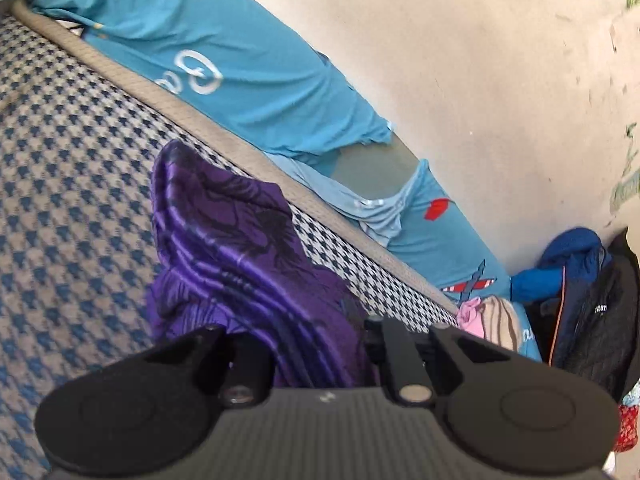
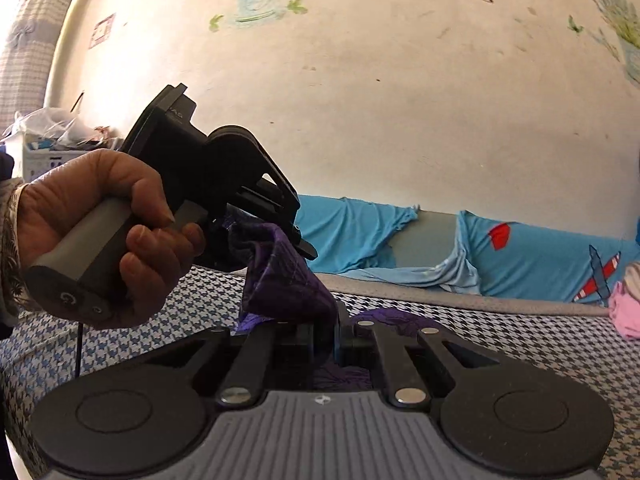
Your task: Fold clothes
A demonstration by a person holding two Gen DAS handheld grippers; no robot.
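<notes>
A purple patterned garment [image 1: 232, 240] lies bunched on the blue-and-white houndstooth mattress [image 1: 60, 200] and runs up between the fingers of my left gripper [image 1: 320, 344], which is shut on it; the cloth hides the fingertips. In the right wrist view a hand [image 2: 92, 224] holds the left gripper [image 2: 298, 242] up at the left. A fold of the purple garment [image 2: 280, 280] hangs from its jaws down to my right gripper [image 2: 334, 336]. The right gripper is shut on the same cloth, just above the mattress [image 2: 520, 340].
A bright blue printed sheet [image 1: 224, 52] drapes along the wall behind the mattress edge [image 1: 248, 152]. Dark and blue jackets [image 1: 592, 304] are heaped at the right, beside pink cloth [image 2: 628, 312]. A white basket [image 2: 40, 156] stands far left.
</notes>
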